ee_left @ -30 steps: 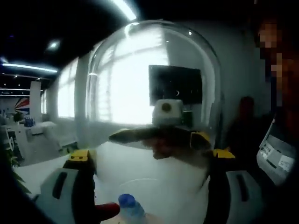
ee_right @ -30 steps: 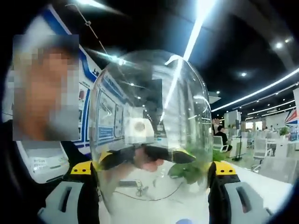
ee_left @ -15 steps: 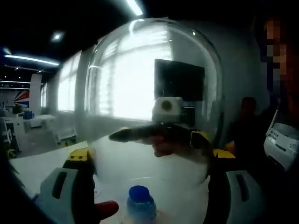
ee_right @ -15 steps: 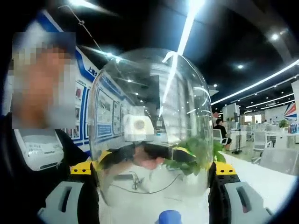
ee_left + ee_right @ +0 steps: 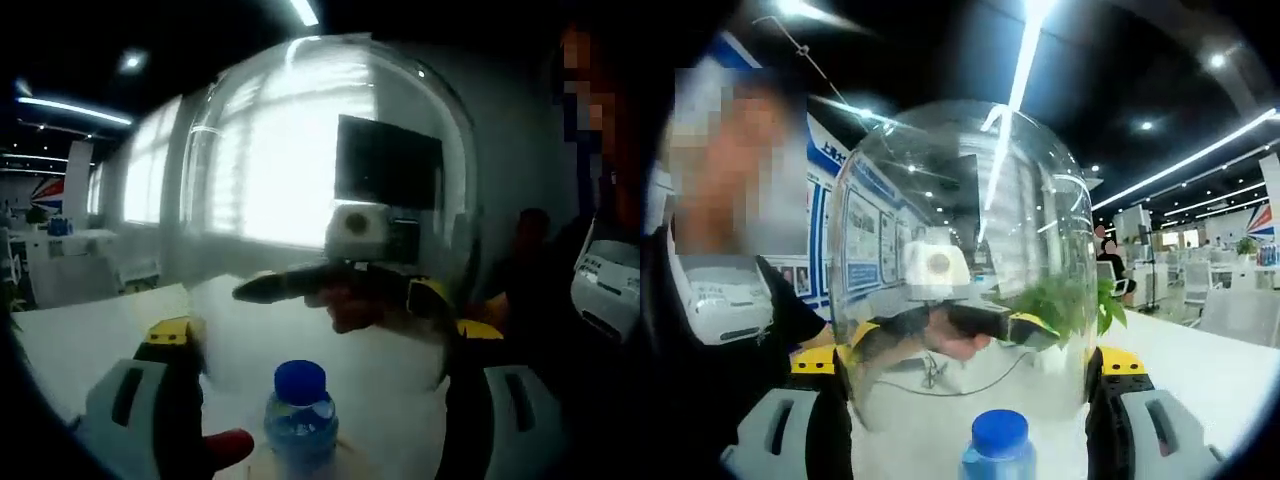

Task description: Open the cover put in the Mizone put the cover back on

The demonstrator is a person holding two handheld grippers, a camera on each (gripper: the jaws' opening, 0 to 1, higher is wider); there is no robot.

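Bottle (image 5: pixel 997 452) body below frame edge

A white table (image 5: pixel 1230 365) carries the blue-capped bottle (image 5: pixel 998 450) and a cable (image 5: pixel 940 378).

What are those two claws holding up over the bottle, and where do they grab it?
A clear glass dome cover. The left claw and the right claw squeeze it between them, each gripping its lower side walls near the rim, above the blue-capped bottle.

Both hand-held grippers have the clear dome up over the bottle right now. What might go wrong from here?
1. The clear dome is smooth and pinched only at its sides; it could slip or tilt.
2. Its rim hangs close above the blue-capped bottle; a skewed descent might knock the bottle over.
3. Reflections blur the rim, so judging clearance is hard.
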